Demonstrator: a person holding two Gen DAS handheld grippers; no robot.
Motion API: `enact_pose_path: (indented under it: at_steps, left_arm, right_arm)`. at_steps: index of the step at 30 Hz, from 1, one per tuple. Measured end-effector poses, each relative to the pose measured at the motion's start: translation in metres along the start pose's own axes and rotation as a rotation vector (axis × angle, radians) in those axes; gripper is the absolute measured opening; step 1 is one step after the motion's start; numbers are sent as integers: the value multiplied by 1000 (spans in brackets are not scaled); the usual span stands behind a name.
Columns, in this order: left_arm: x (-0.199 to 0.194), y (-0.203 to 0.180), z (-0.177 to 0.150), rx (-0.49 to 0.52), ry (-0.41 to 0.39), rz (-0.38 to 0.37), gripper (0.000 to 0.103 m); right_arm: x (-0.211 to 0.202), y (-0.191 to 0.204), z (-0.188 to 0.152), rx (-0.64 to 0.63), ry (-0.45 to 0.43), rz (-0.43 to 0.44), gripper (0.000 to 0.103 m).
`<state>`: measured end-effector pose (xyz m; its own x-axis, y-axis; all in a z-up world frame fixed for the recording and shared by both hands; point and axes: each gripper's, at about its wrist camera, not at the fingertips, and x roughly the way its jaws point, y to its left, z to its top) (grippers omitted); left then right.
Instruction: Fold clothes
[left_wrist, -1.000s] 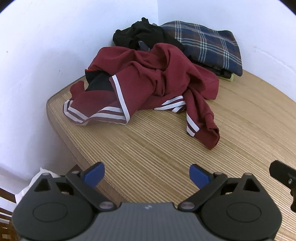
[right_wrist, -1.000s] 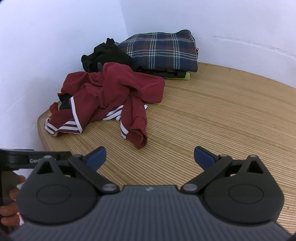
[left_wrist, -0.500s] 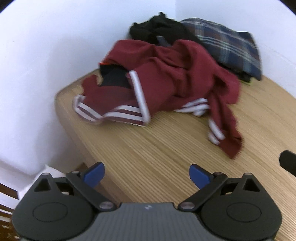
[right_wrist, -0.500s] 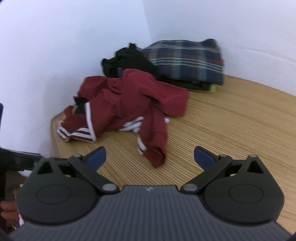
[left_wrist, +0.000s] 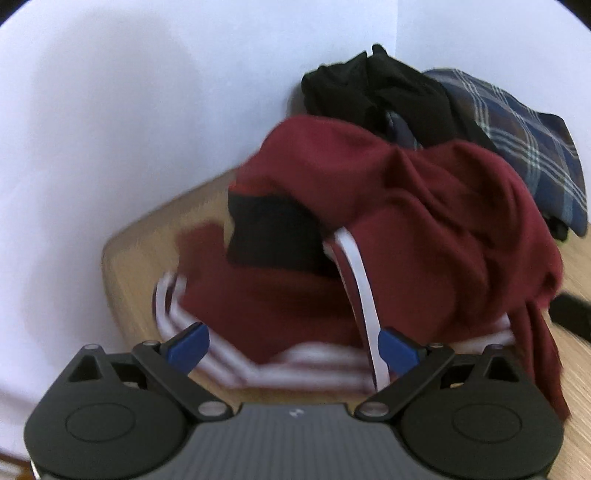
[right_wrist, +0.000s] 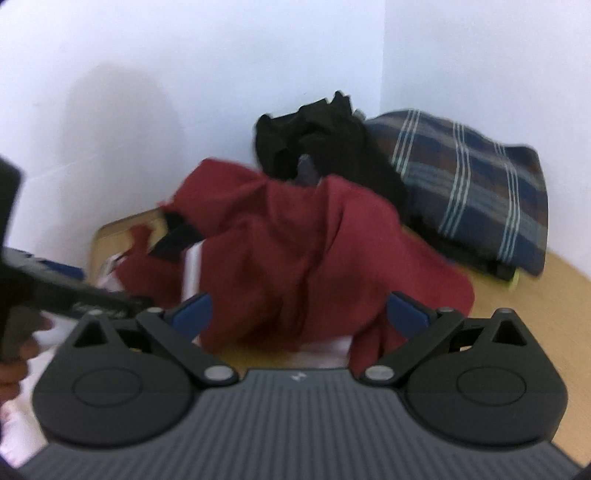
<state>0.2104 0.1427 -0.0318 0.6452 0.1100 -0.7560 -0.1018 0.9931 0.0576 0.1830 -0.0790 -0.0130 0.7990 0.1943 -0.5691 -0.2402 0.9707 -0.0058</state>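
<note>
The jaws of the left gripper and the right gripper are held wide, gripping nothing. The crumpled maroon garment is heaped on the surface just ahead of both jaws, its white-striped hem lying between the left jaws. Beyond it, black clothing and a folded plaid garment are seen.

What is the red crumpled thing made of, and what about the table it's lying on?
The red garment looks like soft knit fabric, matte, maybe cotton or a sporty blend: it slumps in loose folds and has white stripes along its edges. The table looks like pale wood or a woven bamboo mat; the pictures are too blurred to tell which.
</note>
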Motion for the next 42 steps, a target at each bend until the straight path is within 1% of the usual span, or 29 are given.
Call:
enact_pose_path:
  at_steps: [2, 4, 6, 8, 11, 13, 15, 16, 18, 20, 22, 23, 25, 28, 31, 33, 34, 35, 36, 37, 38, 40, 41, 42]
  left_arm:
    - [13, -1, 16, 20, -24, 17, 100]
    - [30, -4, 34, 43, -28, 23, 100]
    - [47, -11, 51, 46, -28, 13, 100]
    - [60, -16, 65, 38, -26, -7, 100]
    - [78, -18, 76, 21, -9, -23, 100]
    - [89, -18, 77, 8, 8, -38, 100]
    - [98, -15, 76, -6, 21, -55, 100]
    - [99, -13, 74, -20, 19, -64, 100]
    - [100, -7, 71, -54, 7, -94, 100]
    - [101, -1, 69, -81, 0, -116, 100]
    - [102, 1, 68, -90, -7, -117, 100]
    - [101, 1, 67, -89, -16, -114, 100]
    - [98, 0, 66, -81, -38, -104, 100]
    - [91, -1, 68, -47, -82, -76, 100]
    - [77, -3, 70, -6, -123, -88, 100]
    - [63, -4, 68, 24, -142, -114, 100]
    - [58, -5, 65, 43, -144, -125, 100]
    - [54, -6, 61, 65, -138, -140, 101]
    - [52, -8, 56, 86, -126, -158, 101]
    - [51, -10, 50, 108, -107, -177, 101]
    - [52, -11, 43, 129, -87, -192, 101]
    - [57, -16, 27, 167, -41, -206, 100]
    - [59, -20, 20, 175, -13, -198, 100]
    - [61, -22, 16, 172, 9, -190, 99]
  right_arm:
    - [24, -11, 15, 83, 21, -14, 103]
    - [44, -19, 27, 141, 35, -25, 103]
    - [61, -22, 35, 161, 40, -45, 103]
    - [78, -24, 40, 189, 44, -45, 103]
    - [102, -27, 45, 213, 68, -73, 103]
    - [120, -28, 45, 186, 80, -102, 103]
    - [137, -31, 44, 168, 104, -103, 103]
    - [145, -34, 43, 175, 126, -97, 100]
    - [158, -42, 40, 227, 163, -67, 78]
    - [162, -53, 35, 324, 181, -19, 50]
    - [157, -66, 34, 411, 166, 38, 30]
    - [150, -70, 36, 437, 150, 64, 24]
    - [129, -80, 39, 491, 82, 155, 21]
    - [86, -87, 40, 572, -26, 333, 19]
    - [38, -92, 32, 630, -114, 495, 17]
    - [1, -93, 21, 627, -165, 566, 13]
    - [-17, -94, 14, 595, -177, 573, 11]
    - [-35, -95, 8, 557, -182, 572, 11]
    - [-48, -97, 1, 513, -168, 538, 11]
    - [-54, -96, -7, 457, -116, 474, 11]
    - [-59, -93, -17, 396, -53, 403, 12]
    - [-51, -84, -37, 281, 135, 271, 16]
    - [-44, -77, -44, 241, 206, 218, 21]
    - [-39, -70, -49, 203, 266, 168, 23]
